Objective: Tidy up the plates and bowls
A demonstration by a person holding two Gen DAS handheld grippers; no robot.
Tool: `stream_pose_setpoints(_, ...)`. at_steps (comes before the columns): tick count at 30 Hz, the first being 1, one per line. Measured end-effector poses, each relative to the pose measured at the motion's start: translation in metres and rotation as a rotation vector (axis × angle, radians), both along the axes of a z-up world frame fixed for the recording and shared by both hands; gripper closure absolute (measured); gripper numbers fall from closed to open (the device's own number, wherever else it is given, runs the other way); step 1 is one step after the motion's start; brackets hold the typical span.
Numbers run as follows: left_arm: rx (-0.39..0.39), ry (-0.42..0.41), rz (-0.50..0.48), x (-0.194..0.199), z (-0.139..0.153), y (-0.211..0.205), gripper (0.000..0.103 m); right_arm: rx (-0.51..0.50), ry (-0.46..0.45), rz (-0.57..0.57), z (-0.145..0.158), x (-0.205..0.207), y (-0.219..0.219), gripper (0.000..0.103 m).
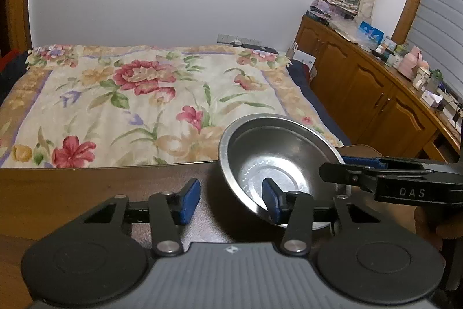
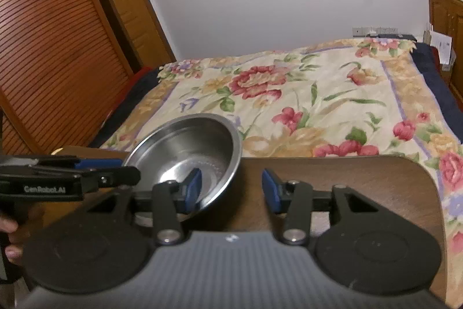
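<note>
A steel bowl point(image 1: 275, 161) is tilted up on the dark wooden table point(image 1: 101, 184), its opening facing the cameras. My left gripper point(image 1: 230, 200) is open, with its right finger inside the bowl against the near rim. My right gripper point(image 2: 233, 188) is open too, with its left finger inside the same bowl point(image 2: 191, 152). Each gripper shows from the side in the other's view: the right one point(image 1: 376, 173) beside the bowl's right edge, the left one point(image 2: 95, 173) beside its left edge. The bowl's underside is hidden.
A bed with a floral cover point(image 1: 139, 103) lies right behind the table. A wooden sideboard point(image 1: 376, 94) with clutter on top runs along the right. A slatted wooden door point(image 2: 52, 48) stands at the left. The table's rounded right end point(image 2: 419, 187) shows in the right wrist view.
</note>
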State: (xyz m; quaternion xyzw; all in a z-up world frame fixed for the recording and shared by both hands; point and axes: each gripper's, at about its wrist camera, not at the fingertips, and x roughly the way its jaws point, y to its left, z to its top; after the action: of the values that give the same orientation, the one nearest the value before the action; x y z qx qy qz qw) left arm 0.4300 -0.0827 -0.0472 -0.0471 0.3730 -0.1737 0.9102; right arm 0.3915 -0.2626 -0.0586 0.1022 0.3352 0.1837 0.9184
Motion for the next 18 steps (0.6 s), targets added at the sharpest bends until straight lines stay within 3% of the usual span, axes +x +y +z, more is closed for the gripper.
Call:
stream_pose_setpoints(6,-0.027,0.014,-0.009,0.003,-0.001,0.002,0.068,0.028,0.023,0.021,-0.003,0.004,0.001,0.067)
stream_pose_setpoints(8,-0.037,0.023,-0.022,0.003,0.000,0.001,0.081,0.043,0.033,0.028,-0.003,0.006,0.001,0.073)
stream_pose_setpoints(9,-0.041,0.030,-0.027,0.002,0.002,0.001,0.081,0.052,0.037,0.034,-0.003,0.005,0.001,0.080)
stream_pose_setpoints(18,-0.067,0.010,-0.061,-0.023,0.033,-0.003,0.083,0.077,0.022,0.015,0.020,-0.012,-0.007,0.086)
